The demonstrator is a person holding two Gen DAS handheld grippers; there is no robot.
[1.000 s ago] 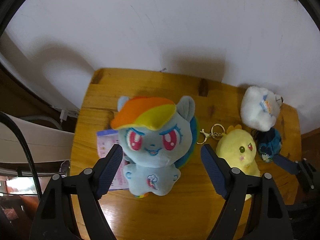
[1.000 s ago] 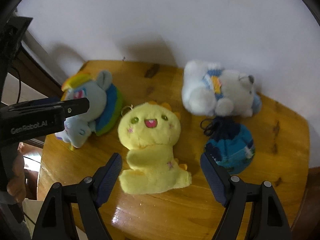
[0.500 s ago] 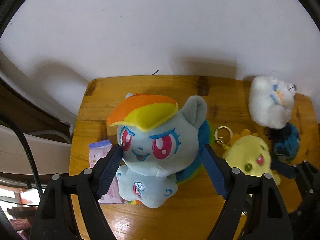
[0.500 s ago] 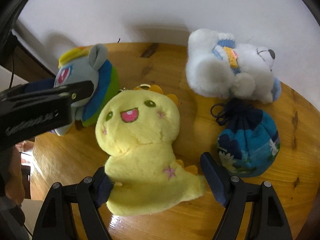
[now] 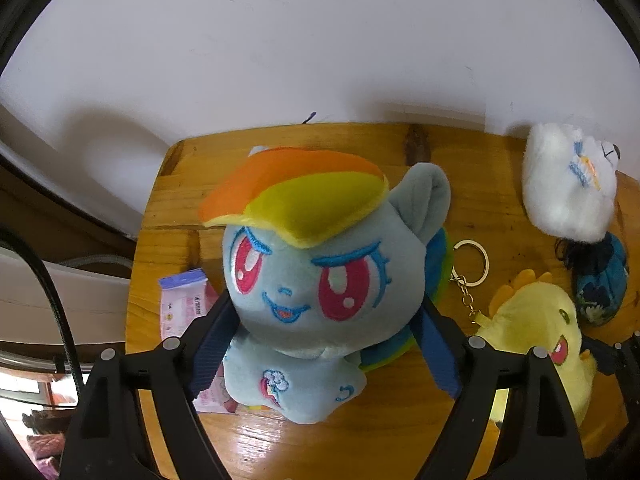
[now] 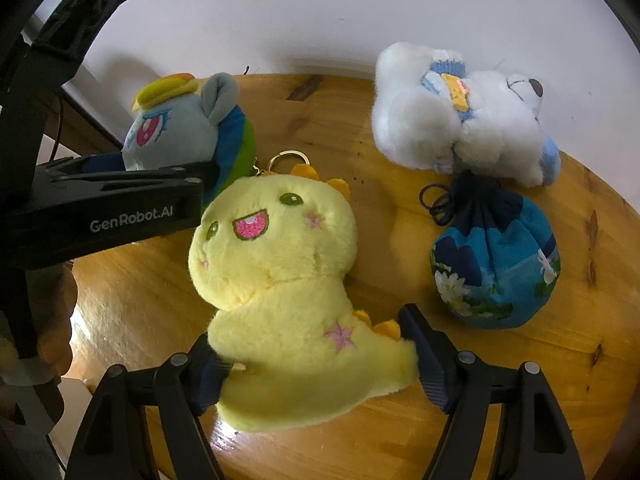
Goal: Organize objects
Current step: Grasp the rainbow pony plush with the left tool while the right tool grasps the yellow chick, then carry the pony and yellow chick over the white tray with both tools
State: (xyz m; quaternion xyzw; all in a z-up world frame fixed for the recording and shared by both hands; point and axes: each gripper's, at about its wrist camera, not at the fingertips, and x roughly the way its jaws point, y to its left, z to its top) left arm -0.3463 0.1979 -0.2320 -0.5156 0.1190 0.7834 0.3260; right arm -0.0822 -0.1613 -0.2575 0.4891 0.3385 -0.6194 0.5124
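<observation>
Two open grippers: left fingers (image 5: 434, 344) flank the pony plush (image 5: 320, 280), right fingers (image 6: 424, 352) the yellow plush (image 6: 280, 280).

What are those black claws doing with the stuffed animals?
A person holds a gripper in each hand, tidying soft toys on a round wooden table. The left gripper has its open fingers around the grey-blue pony plush with rainbow hair. The right gripper has its open fingers on either side of the yellow dinosaur plush with a keyring. Neither toy looks squeezed yet. A fluffy white bear plush and a blue flowered drawstring pouch lie untouched nearby.
</observation>
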